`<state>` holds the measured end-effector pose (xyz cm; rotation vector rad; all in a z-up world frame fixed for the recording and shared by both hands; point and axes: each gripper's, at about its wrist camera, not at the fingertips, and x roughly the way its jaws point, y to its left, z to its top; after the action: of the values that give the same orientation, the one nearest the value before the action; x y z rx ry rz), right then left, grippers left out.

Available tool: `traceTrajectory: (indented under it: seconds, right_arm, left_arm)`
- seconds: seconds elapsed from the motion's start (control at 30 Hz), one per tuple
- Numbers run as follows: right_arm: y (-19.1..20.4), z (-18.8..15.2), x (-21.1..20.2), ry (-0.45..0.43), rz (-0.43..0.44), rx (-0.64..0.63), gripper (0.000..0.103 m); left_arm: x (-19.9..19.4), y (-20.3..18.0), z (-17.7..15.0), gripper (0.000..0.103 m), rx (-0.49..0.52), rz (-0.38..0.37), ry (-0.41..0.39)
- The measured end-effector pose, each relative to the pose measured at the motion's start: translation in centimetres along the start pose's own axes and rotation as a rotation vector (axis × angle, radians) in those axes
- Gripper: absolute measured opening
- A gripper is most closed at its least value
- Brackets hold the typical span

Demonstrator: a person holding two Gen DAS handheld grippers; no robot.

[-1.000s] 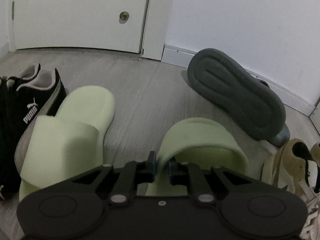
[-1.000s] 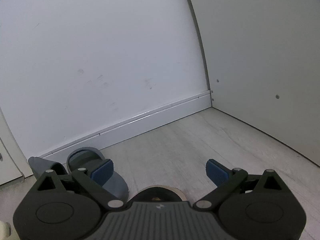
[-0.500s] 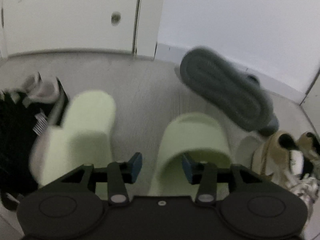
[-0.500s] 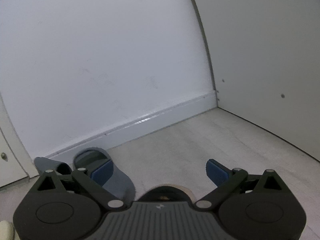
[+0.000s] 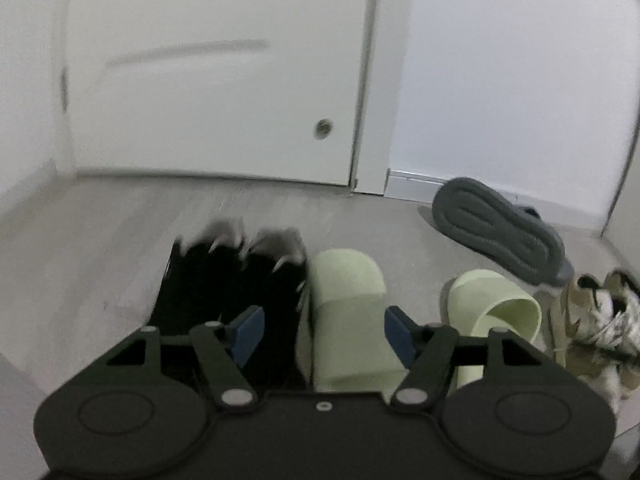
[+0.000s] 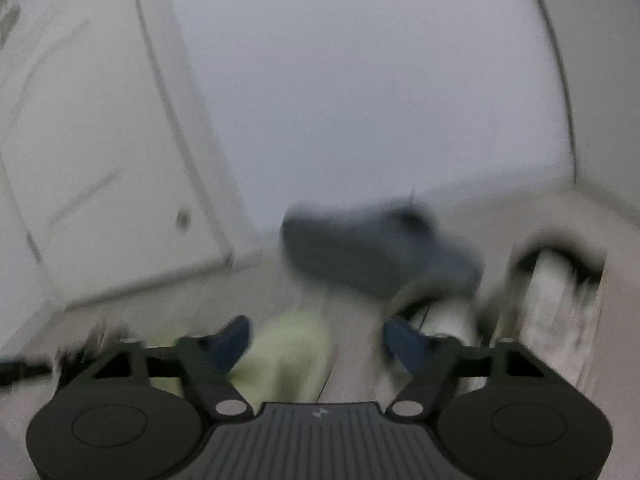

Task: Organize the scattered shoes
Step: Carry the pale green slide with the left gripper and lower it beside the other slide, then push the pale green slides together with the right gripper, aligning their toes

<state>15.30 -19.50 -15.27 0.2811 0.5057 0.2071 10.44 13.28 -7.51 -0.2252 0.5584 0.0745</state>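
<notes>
Pale wood-look floor (image 5: 120,240) runs up to a white door (image 5: 216,92) and a plain wall, and the shoes lie along it; I read the black sneakers (image 5: 224,280) as already squared up side by side, with one pale green slide (image 5: 344,304) just beside them, toe toward the door, so a row is forming on that side. Its partner, the second green slide (image 5: 492,304), sits apart to the right and angled, which is why the pair is not yet closed up; the grey slide (image 5: 496,228) lies sole-up near the baseboard, and the beige sneakers (image 5: 600,320) are bunched at the right edge.

Left tongs (image 5: 322,332) stand about half open and their jaws have just been opening; the first green slide shows between the pads, yet I see no pad pressing on it; I judge it released. Right tongs (image 6: 316,340) are also about half open, jaws just closing, gripping nothing; that view is badly smeared, so I only make out green and grey shapes ahead.
</notes>
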Motion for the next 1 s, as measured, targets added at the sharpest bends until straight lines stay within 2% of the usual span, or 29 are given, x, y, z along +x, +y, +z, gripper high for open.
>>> traceTrajectory:
  seconds: [0.07,0.17,0.23,0.33,0.4,0.43,0.5,0.53,0.6,0.67,0.7,0.73,0.83,0.93,0.97,1.0]
  right_arm:
    - [1.2,-1.7,0.6,0.091,-0.012,-0.006,0.045]
    - [2.7,-3.2,1.3,0.203,-0.026,-0.027,0.045]
    - [3.5,-3.4,1.7,0.232,-0.03,-0.041,0.045]
    - [5.0,-3.8,2.8,0.291,-0.025,-0.037,0.045]
    - [6.0,-4.2,3.0,0.301,-0.033,-0.028,0.045]
    - [7.1,-4.4,3.2,0.309,-0.027,-0.059,0.049]
    - [9.3,-4.9,3.7,0.326,-0.017,-0.124,0.05]
    - [10.2,-4.8,3.8,0.344,-0.035,-0.199,0.05]
    - [9.7,-4.1,3.5,0.333,0.018,-0.231,0.049]
    - [8.5,-1.9,2.5,0.299,0.064,-0.297,0.061]
    - [8.4,-1.4,2.6,0.295,0.07,-0.339,0.081]
    - [8.2,0.0,2.7,0.283,0.09,-0.466,0.096]
    - [8.3,2.9,4.5,0.296,0.147,-0.73,0.097]
    - [8.1,5.0,7.2,0.359,0.205,-0.866,0.098]
    - [8.0,6.1,9.7,0.427,0.242,-0.932,0.098]
    - [8.1,6.3,10.7,0.452,0.249,-0.952,0.098]
  left_arm:
    - [0.2,1.6,-0.3,0.06,-0.11,-0.032,-0.003]
    - [0.6,3.7,-0.2,0.06,-0.264,-0.076,-0.041]
    - [0.9,4.1,-0.4,0.059,-0.312,-0.083,-0.046]
    - [0.8,4.1,-0.4,0.059,-0.318,-0.081,-0.05]
    - [0.6,4.2,-0.2,0.059,-0.315,-0.09,-0.067]
    - [0.6,4.2,-0.1,0.059,-0.314,-0.089,-0.071]
    - [0.5,4.4,0.0,0.059,-0.312,-0.085,-0.077]
    - [0.5,4.5,0.0,0.059,-0.313,-0.082,-0.078]
    - [0.6,4.4,0.1,0.059,-0.313,-0.085,-0.078]
    - [0.7,4.0,0.2,0.059,-0.294,-0.088,-0.08]
    - [0.7,3.8,0.2,0.059,-0.279,-0.084,-0.082]
    - [0.7,3.6,0.2,0.059,-0.27,-0.081,-0.083]
    - [0.6,3.4,0.2,0.059,-0.256,-0.08,-0.082]
    - [1.0,3.9,-0.1,0.059,-0.288,-0.084,-0.07]
    - [1.1,4.1,-0.2,0.059,-0.301,-0.088,-0.066]
    - [1.2,4.3,-0.3,0.059,-0.309,-0.091,-0.063]
